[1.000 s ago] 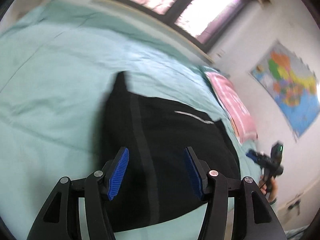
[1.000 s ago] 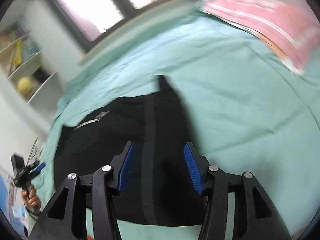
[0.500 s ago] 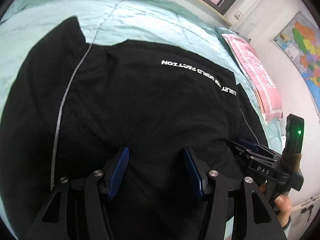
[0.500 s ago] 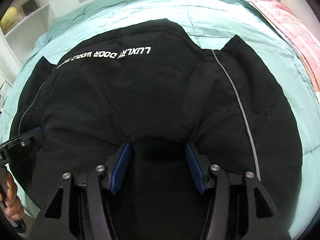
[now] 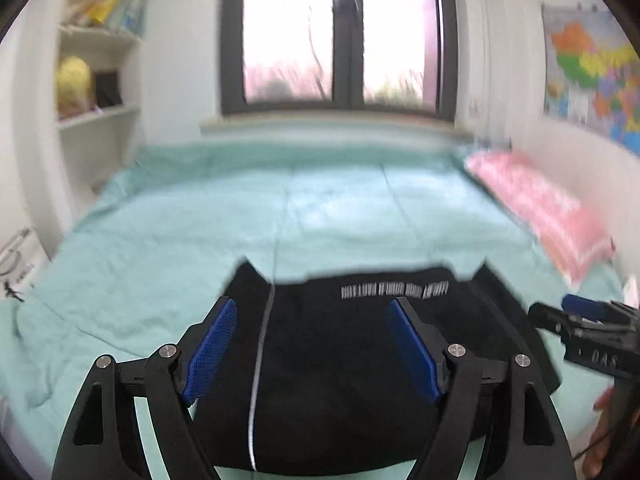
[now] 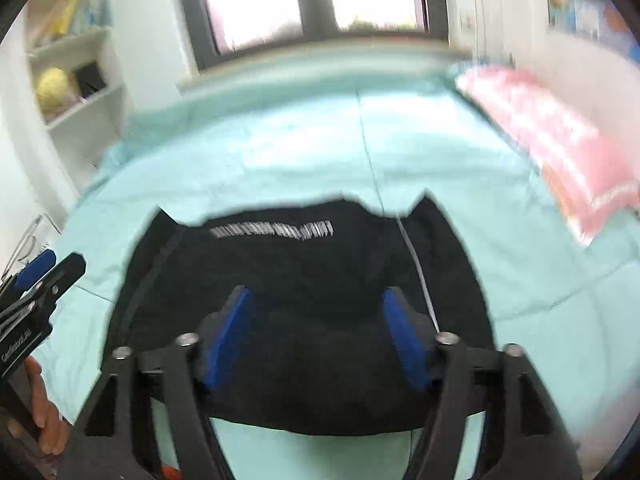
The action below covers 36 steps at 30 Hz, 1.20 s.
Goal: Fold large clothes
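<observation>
A black garment (image 5: pixel 340 360) with a white text line and a thin white stripe lies folded into a compact block on the teal bed; it also shows in the right wrist view (image 6: pixel 304 280). My left gripper (image 5: pixel 312 344) is open and empty, held above the garment's near left part. My right gripper (image 6: pixel 318 332) is open and empty, above the garment's near middle. The right gripper also shows at the right edge of the left wrist view (image 5: pixel 580 320), and the left gripper at the left edge of the right wrist view (image 6: pixel 36 280).
The teal bedspread (image 5: pixel 200 232) stretches to a window (image 5: pixel 344 36) at the far wall. A pink pillow (image 5: pixel 540 208) lies along the right wall under a map (image 5: pixel 592 76). White shelves (image 5: pixel 96 80) stand at the far left.
Both grippers have lifted and pulled back from the garment. Half a second ago they were low and close over the black cloth; now they sit higher with the whole bed in sight.
</observation>
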Available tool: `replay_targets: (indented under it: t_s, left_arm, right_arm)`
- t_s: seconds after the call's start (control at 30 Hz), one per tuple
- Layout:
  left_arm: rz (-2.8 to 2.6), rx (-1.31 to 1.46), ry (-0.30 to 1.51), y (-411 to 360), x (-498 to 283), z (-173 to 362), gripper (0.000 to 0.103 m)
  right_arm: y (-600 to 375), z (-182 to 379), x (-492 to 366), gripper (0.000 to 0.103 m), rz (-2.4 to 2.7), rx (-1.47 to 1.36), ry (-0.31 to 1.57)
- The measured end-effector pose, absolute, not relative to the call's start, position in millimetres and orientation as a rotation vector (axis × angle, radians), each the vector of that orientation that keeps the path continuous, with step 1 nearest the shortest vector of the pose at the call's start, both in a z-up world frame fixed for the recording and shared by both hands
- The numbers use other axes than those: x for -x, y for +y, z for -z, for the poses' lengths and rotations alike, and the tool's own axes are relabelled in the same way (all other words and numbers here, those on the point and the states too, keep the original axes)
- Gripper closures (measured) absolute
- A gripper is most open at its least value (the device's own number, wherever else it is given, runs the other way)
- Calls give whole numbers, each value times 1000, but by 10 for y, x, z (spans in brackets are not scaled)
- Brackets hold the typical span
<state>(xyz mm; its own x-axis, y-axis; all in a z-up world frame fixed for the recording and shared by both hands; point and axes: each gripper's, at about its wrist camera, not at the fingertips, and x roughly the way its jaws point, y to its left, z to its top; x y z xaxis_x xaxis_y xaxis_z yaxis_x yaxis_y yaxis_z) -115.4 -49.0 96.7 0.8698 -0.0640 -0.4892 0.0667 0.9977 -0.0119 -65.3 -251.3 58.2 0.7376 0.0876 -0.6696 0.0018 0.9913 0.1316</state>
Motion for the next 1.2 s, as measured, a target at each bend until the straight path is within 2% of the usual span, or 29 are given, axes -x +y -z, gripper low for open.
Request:
replay_targets:
  t_s: [0.07,0.33,0.5,0.9,1.2]
  left_arm:
    - [54,-1,451,-438,1366,-1184,22]
    - [3,-33,355,-607,1754,-1550,20]
    - [0,-92,346,-754,1847,-1548,21]
    - [-68,-82,501,-644,1512,-1116,20]
    - [-70,-66,572,-656,1359,-958,20]
  right_arm:
    - [-2413,-855,849,15,-39,-93,665]
    - [-2188,-1465,1569,11,-72,0,509]
    - [-2121,-1540,1666,8,-23,35,477]
    - [-2347,-999,1277,8,55,-2,637]
    - [-2542,-848,1204,8,66,-44,680]
